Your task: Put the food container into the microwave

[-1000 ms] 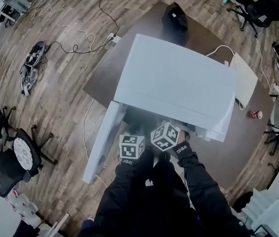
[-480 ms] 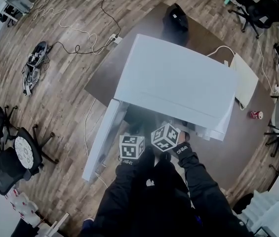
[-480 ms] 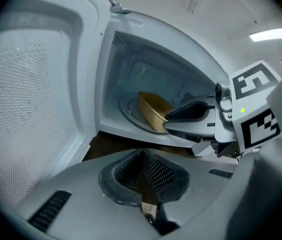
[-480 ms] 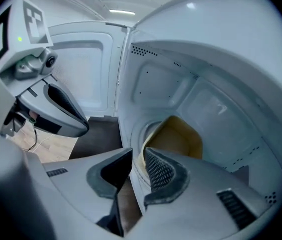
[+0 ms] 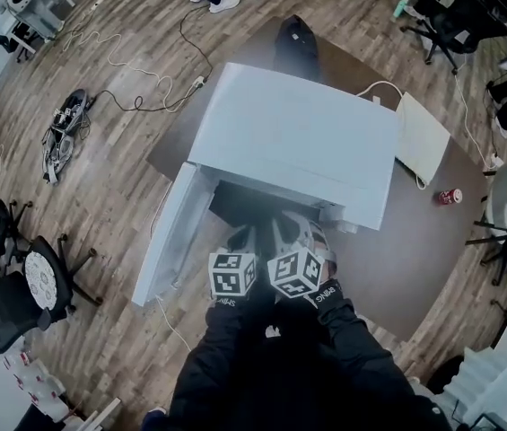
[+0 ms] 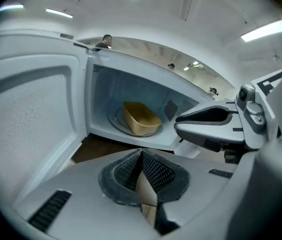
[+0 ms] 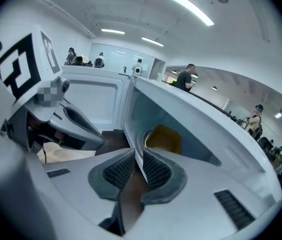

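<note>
A tan food container (image 6: 141, 118) sits on the turntable inside the white microwave (image 5: 298, 146), and also shows as the yellow container (image 7: 164, 136) in the right gripper view. The microwave door (image 5: 168, 236) hangs wide open to the left. My left gripper (image 5: 232, 272) is just outside the opening, its pads (image 6: 153, 173) pressed together with nothing between them. Beside it, my right gripper (image 5: 296, 268) is also shut and empty, pointing at the cavity's left edge (image 7: 139, 166). From the left gripper view, the right gripper (image 6: 205, 121) shows at the right.
The microwave stands on a dark brown table (image 5: 415, 250). A red can (image 5: 450, 196) and a flat white board (image 5: 419, 142) lie to its right, and a black bag (image 5: 296, 41) sits behind it. Office chairs (image 5: 20, 285) and cables (image 5: 65, 124) are on the wood floor at the left.
Both grippers have drawn back from the microwave opening toward me, so more of the dark cavity shows. The door stays open.
</note>
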### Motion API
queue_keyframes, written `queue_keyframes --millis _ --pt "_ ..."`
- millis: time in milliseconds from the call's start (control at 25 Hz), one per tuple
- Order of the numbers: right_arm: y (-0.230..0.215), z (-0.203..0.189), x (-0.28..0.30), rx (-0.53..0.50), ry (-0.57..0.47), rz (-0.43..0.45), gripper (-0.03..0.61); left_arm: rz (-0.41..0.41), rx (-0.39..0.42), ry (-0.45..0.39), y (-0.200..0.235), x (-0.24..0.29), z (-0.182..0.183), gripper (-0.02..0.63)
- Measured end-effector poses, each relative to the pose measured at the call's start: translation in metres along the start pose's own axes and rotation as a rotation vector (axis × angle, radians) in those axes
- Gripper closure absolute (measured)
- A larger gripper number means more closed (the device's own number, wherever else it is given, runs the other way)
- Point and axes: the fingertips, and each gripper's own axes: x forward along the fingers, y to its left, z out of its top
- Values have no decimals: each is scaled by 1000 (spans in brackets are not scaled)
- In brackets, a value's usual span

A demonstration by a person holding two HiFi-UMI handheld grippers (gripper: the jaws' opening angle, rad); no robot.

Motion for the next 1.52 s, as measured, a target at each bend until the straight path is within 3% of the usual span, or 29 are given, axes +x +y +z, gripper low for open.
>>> queue_keyframes --millis 320,760,1120,1520 --pt "-18 3 -108 155 -145 -79 545 -31 45 -127 -83 -52 11 581" --pt "-54 35 -253 283 -330 -204 555 -104 149 -336 -190 -145 71 581" --pt "-64 69 -304 344 -448 -276 555 -125 219 -443 -208 -200 108 581" --pt "-66 95 -296 355 -489 -297 555 -135 247 -469 -191 -205 130 581"
